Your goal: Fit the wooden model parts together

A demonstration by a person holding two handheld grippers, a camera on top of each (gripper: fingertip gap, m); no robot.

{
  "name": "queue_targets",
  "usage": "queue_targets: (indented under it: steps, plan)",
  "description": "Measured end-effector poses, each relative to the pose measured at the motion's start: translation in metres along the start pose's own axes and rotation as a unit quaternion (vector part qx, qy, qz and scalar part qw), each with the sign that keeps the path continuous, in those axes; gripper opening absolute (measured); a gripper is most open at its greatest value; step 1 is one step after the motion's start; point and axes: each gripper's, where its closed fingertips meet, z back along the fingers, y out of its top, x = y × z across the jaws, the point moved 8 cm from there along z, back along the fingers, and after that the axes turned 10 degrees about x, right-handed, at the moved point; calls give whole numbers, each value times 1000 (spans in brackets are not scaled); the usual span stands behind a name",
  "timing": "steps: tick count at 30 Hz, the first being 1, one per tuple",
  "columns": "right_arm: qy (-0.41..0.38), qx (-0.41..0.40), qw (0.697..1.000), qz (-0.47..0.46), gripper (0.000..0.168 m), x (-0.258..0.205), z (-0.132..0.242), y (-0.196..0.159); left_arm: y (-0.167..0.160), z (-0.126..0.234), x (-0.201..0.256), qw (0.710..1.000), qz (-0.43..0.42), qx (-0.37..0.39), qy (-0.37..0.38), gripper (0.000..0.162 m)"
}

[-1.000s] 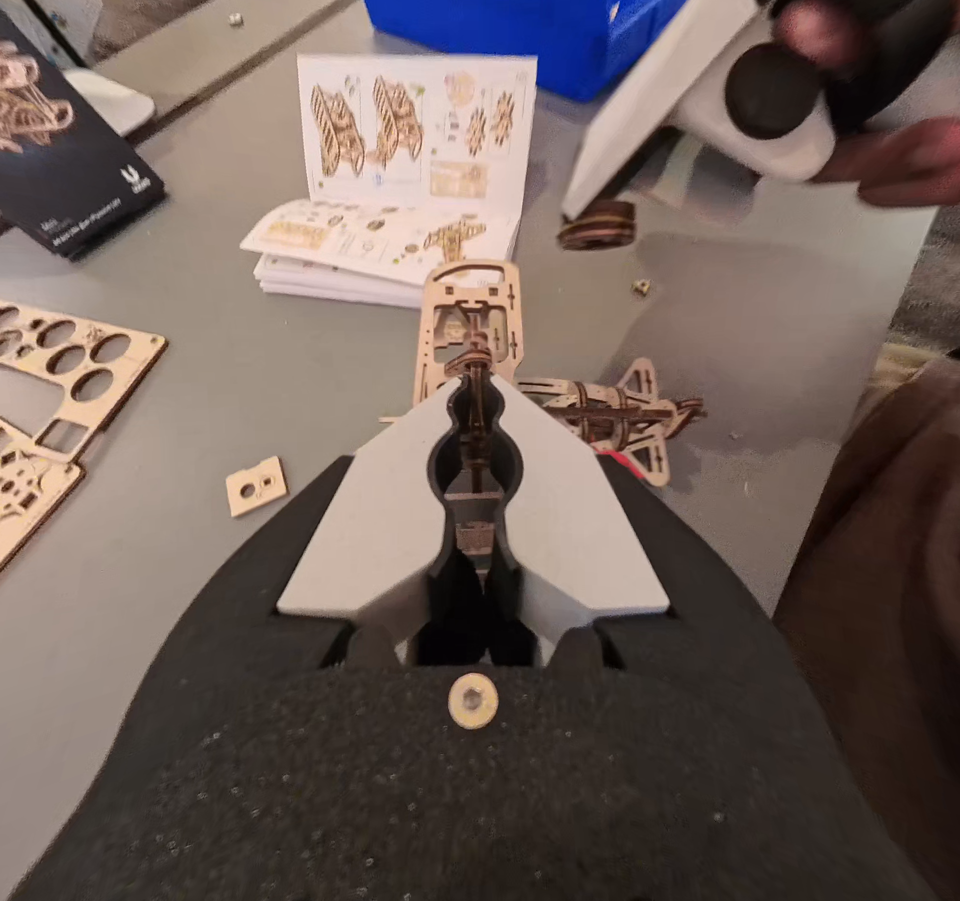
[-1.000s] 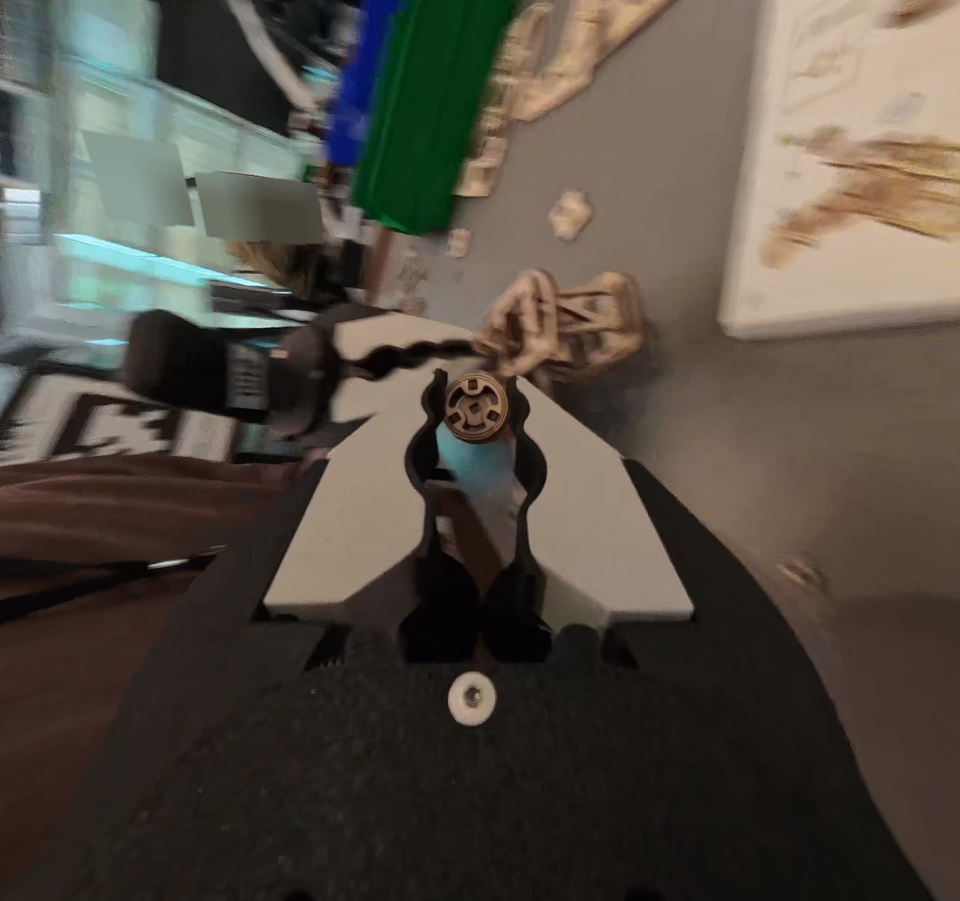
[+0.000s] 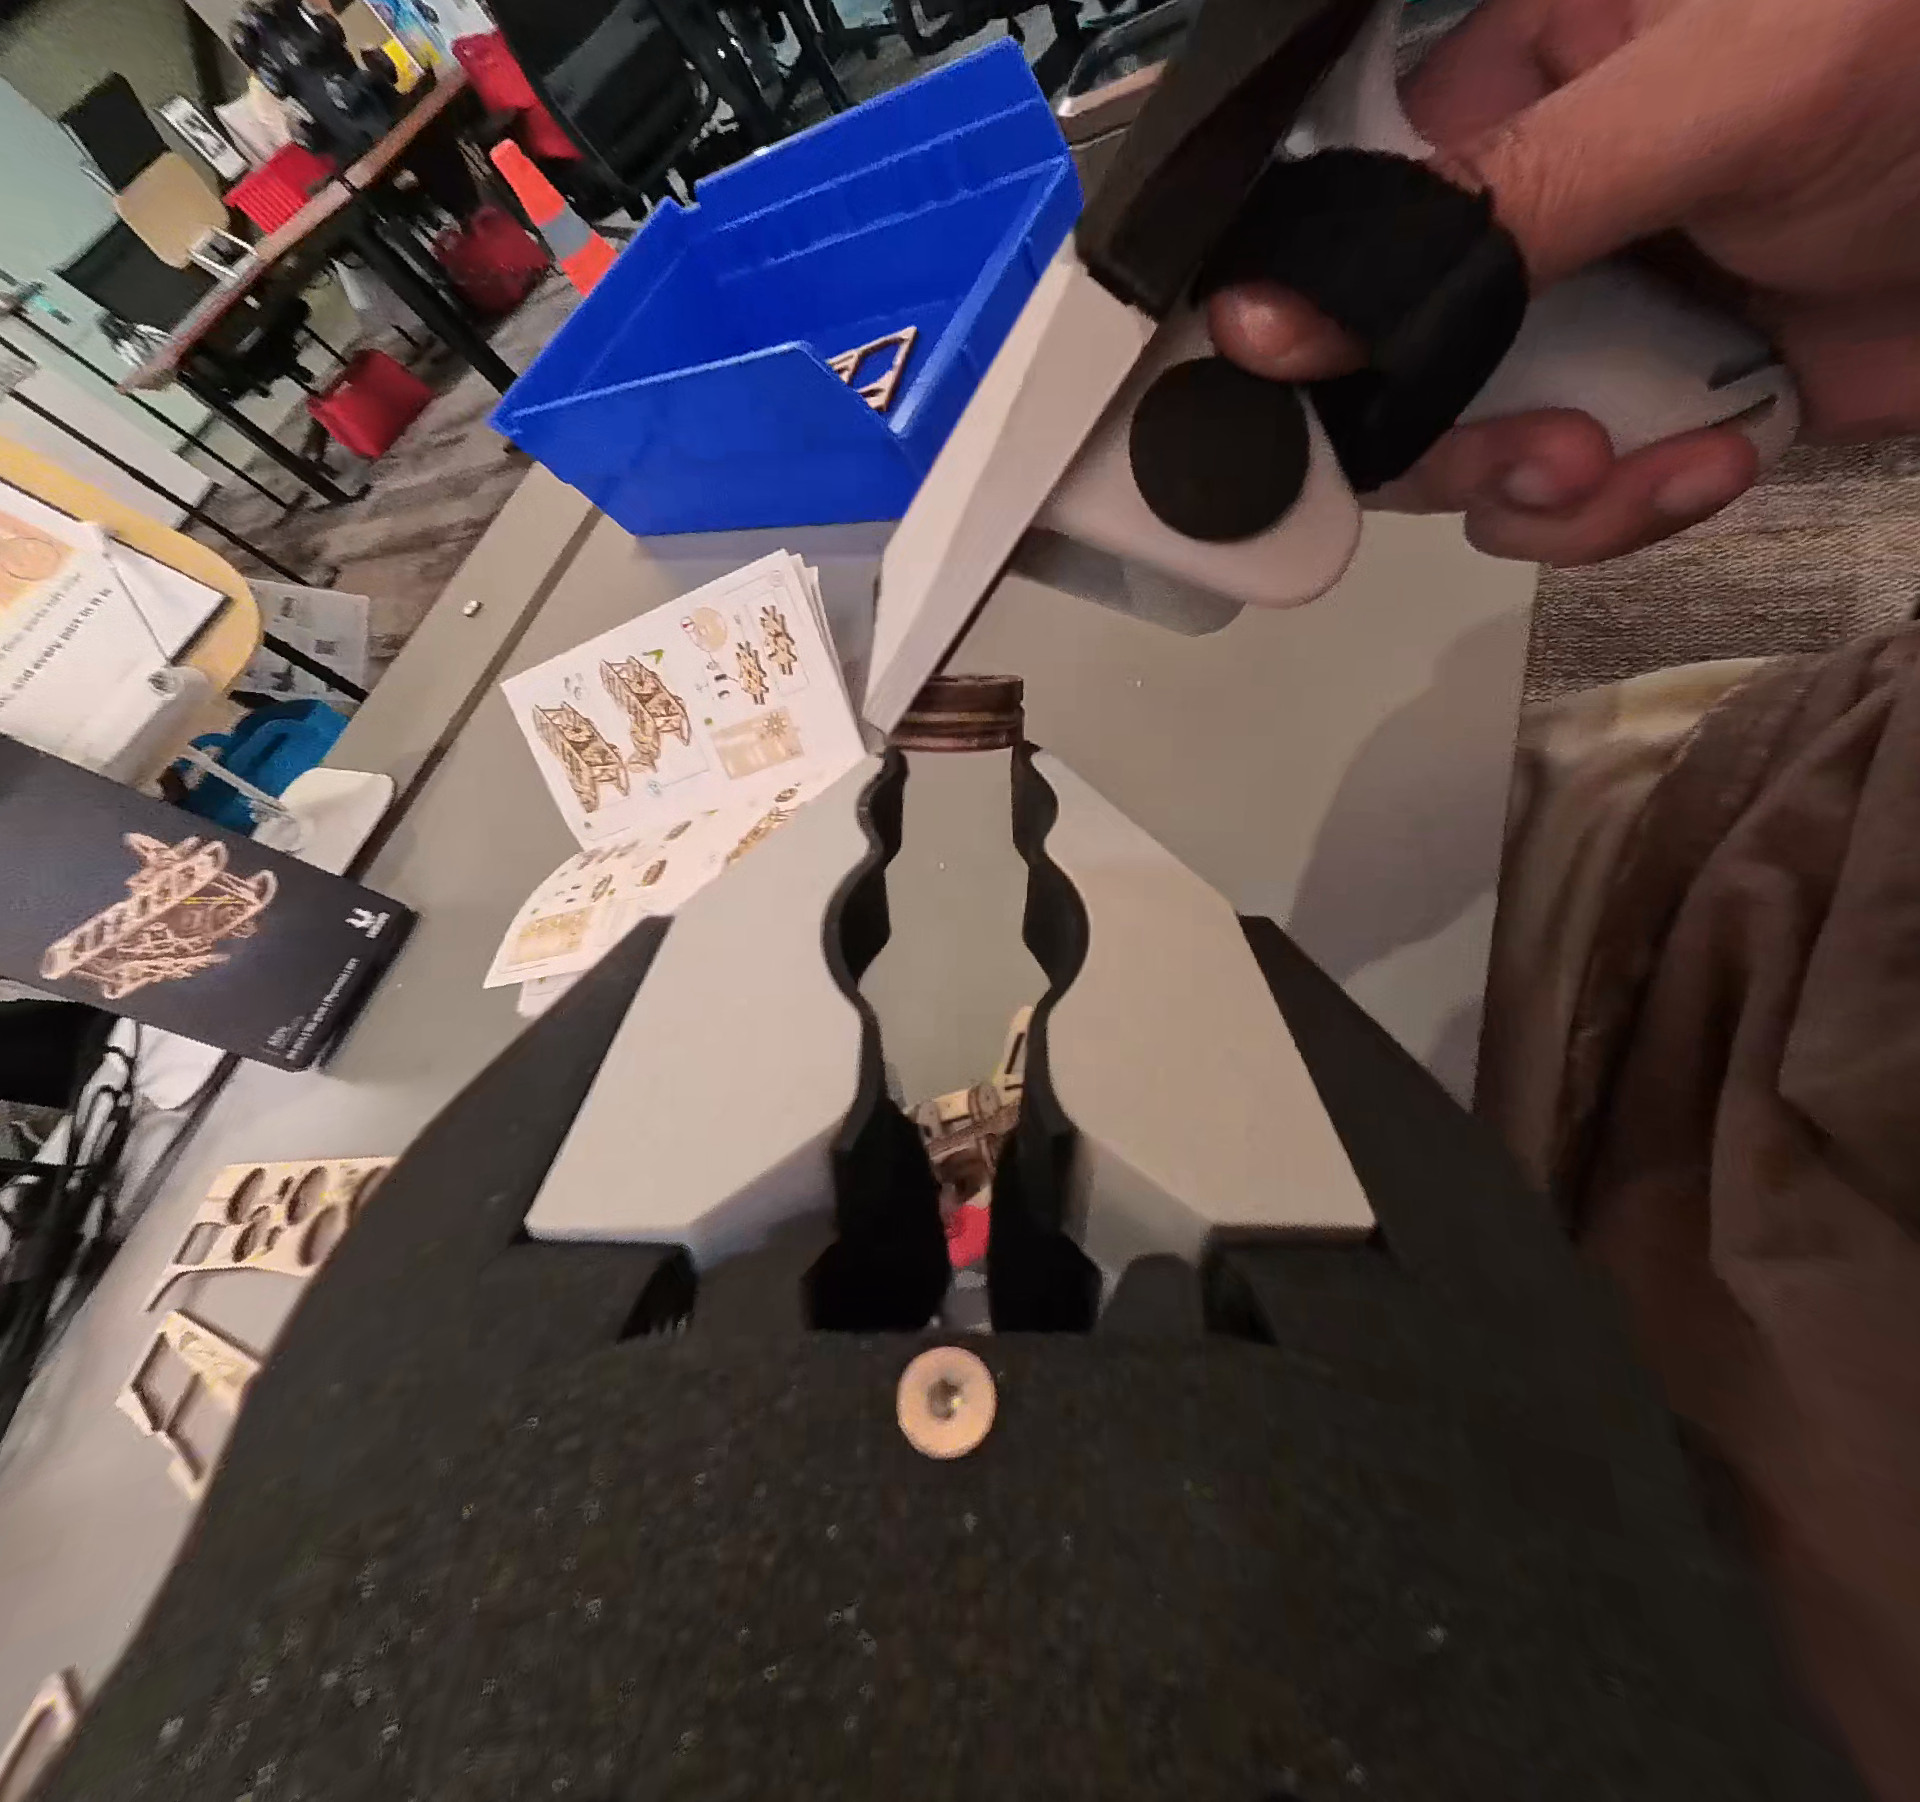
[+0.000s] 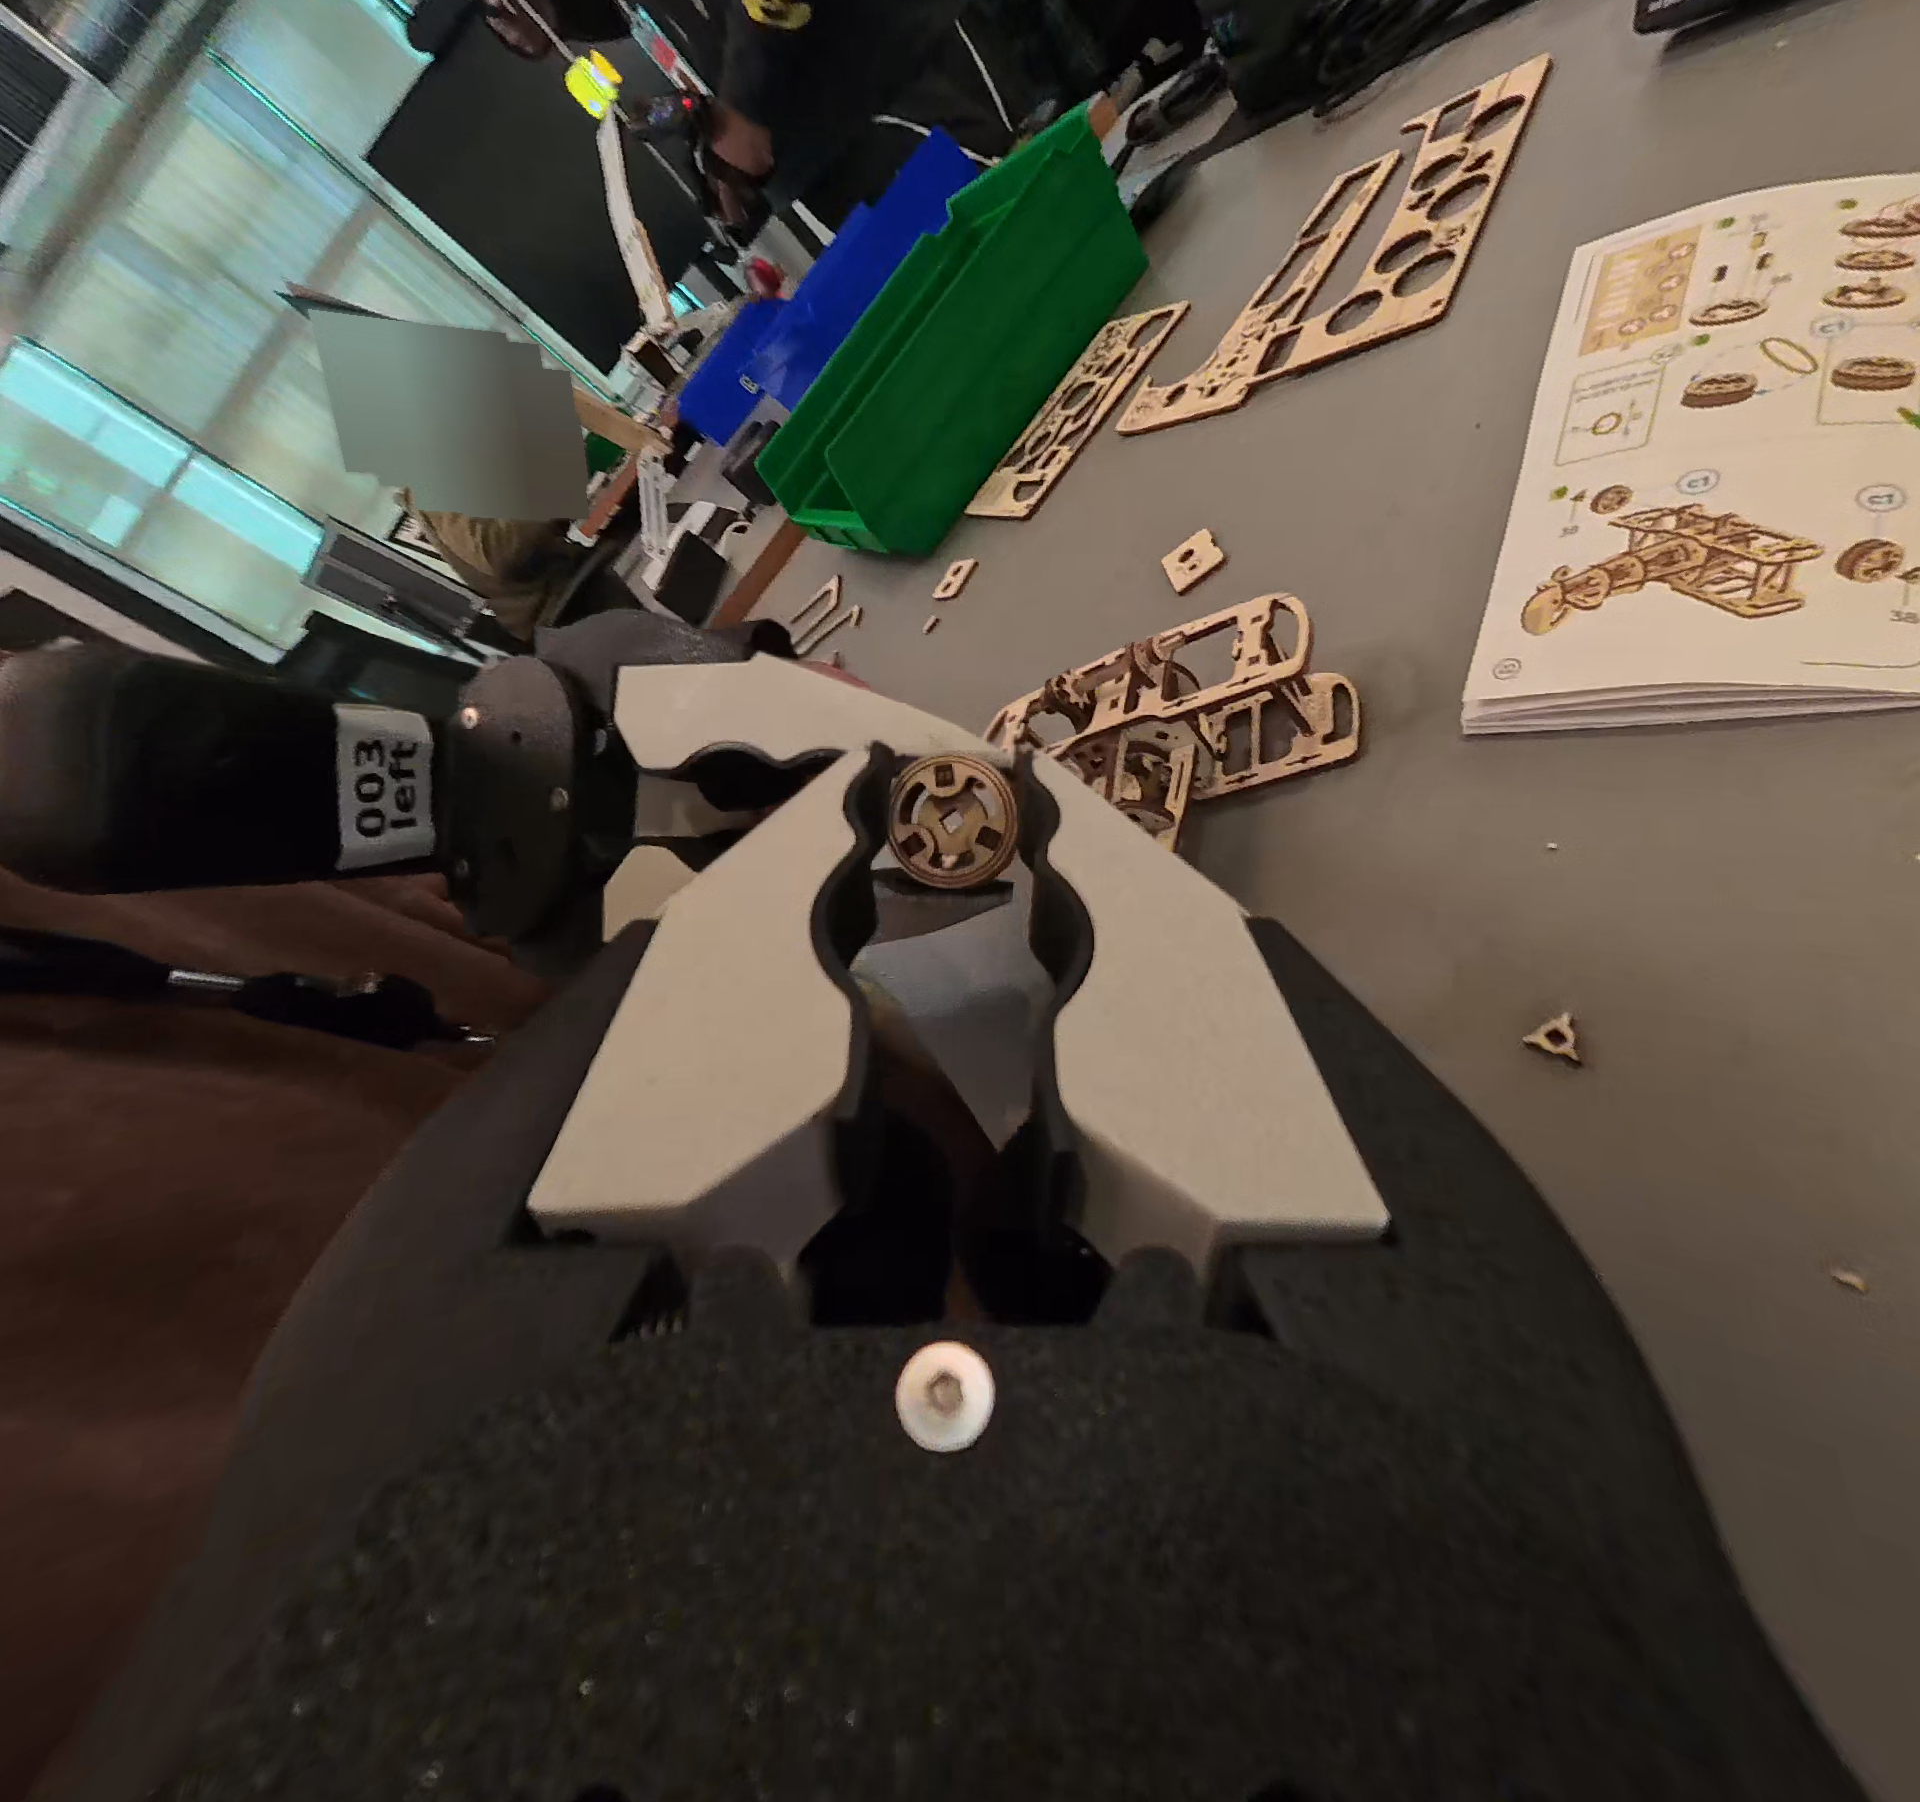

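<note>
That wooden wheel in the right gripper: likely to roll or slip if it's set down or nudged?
Probably rolls: the wooden wheel is round, and the right gripper pinches only its rim. Likely light, since its face is cut out. It could pivot, as the tips hold little of it.

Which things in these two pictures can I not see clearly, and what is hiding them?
- Wooden model, left wrist view: only a sliver shows between the left hand-held gripper fingers.
- Wooden wheel, left wrist view: seen edge-on, its face hidden; the right hand-held gripper covers one side.
- Blue bin, left wrist view: most of its inside is behind its front wall.
- Booklet, right wrist view: cut off by the right edge.
</note>
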Motion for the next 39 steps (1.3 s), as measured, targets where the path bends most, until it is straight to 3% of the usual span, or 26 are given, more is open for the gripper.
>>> queue_targets:
  steps: [1, 3, 5, 11, 15, 20, 23, 27, 31, 35, 39]
  plan:
    - [12, 6, 1000, -7, 27, 1, -1, 1, -1, 1, 1, 1000, -10, 1, -10, 0]
    - [31, 9, 999, -15, 31, 4, 0, 2, -1, 5, -4, 1000, -13, 8, 20, 0]
    - [28, 0, 1000, 8, 22, 7, 3, 4, -3, 9, -9, 1000, 14, 9, 15, 0]
    - [-99, -81, 986, 107, 30, 36, 22, 2, -34, 33, -25, 992, 80, -90, 26, 0]
    - [-146, -141, 965, 168, 30, 43, 39, -17, -59, 77, -41, 967, 189, -146, 88, 1]
    - [-123, -113, 950, 263, 36, 34, 32, -35, -78, 114, -58, 926, 312, -168, 133, 16]
    - [-99, -116, 945, 290, 45, 41, 10, -36, -81, 100, -62, 923, 320, -183, 113, 26]
    - [-57, -146, 942, 298, 45, 55, -16, -21, -84, 71, -62, 932, 290, -197, 91, 25]
    - [-19, -163, 944, 288, 43, 63, -24, -8, -80, 60, -63, 943, 258, -194, 79, 20]
    - [-9, -221, 931, 291, 44, 76, -28, -19, -77, 48, -66, 949, 245, -191, 54, 18]
    - [-17, -245, 920, 304, 43, 82, -27, -27, -77, 30, -73, 938, 260, -228, 10, 16]
